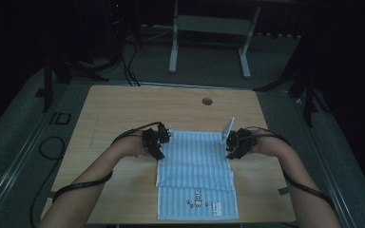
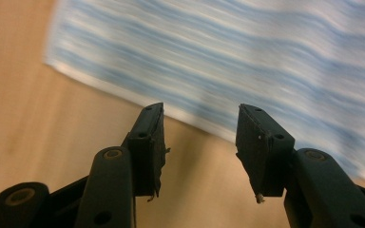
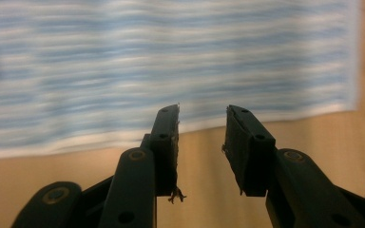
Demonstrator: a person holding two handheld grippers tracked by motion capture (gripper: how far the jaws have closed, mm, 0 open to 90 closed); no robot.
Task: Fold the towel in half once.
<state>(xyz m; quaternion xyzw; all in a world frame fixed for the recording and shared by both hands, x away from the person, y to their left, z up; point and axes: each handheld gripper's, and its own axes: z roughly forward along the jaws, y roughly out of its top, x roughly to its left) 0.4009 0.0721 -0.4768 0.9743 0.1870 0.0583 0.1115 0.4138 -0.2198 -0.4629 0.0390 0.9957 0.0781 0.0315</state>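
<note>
- We note the blue-and-white striped cloth lying flat on the wooden table, near the centre and running toward the 6 o'clock edge; it is folded, with an upper layer covering the far part and a single layer showing nearest the person.
- On that near strip there are small dark marks and a label; we cannot read them in the dim high view.
- The left gripper sits at the cloth's far corner at about 10 o'clock from the cloth's centre. In its own view the jaws stand partly apart with nothing between them, over bare wood just short of the cloth's white hem.
- The right gripper sits at the opposite far corner, about 2 o'clock from the cloth's centre. Its own view shows the jaws likewise partly open and empty, the hem just beyond the tips.
- Both gripper views are smeared; the stripes blur, so the weave is hard to make out. Frayed threads cling to the pads.
- A round hole sits in the table at 12 o'clock of the cloth.
- Beyond the table the room is dark; a white frame and cables are just discernible.
</note>
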